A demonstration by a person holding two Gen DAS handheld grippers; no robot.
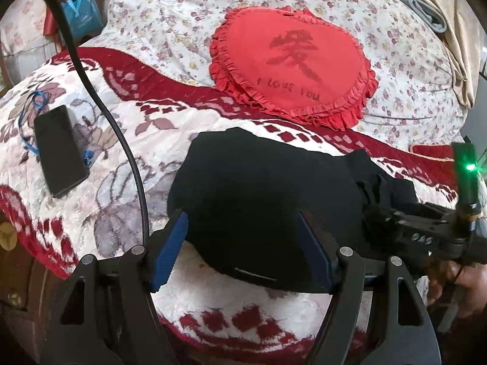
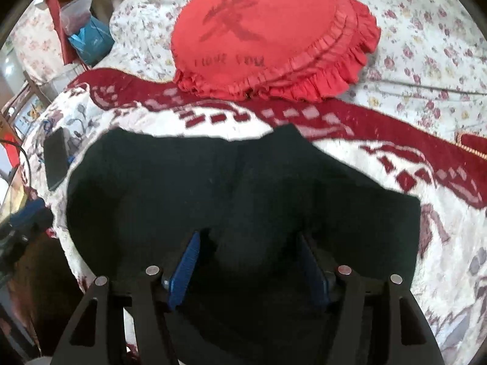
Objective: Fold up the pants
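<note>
Black pants (image 1: 258,182) lie folded into a compact bundle on a red-and-white floral blanket (image 1: 213,298). My left gripper (image 1: 240,214) is open, its blue pads straddling the bundle's near left part without pressing it. In the right wrist view the pants (image 2: 213,182) fill the middle. My right gripper (image 2: 249,234) stands open low over the near edge, a hump of black cloth between its fingers and the pads clear of it. The right tool's black body (image 1: 426,228) and the hand holding it (image 1: 456,286) show at the bundle's right end.
A red heart-shaped frilled cushion (image 1: 292,67) lies just beyond the pants on a flowered quilt (image 1: 170,18). A black phone (image 1: 59,152) rests on the blanket at the left. A black cable (image 1: 100,97) hangs across the left side. Beige cloth (image 1: 426,6) is piled at far right.
</note>
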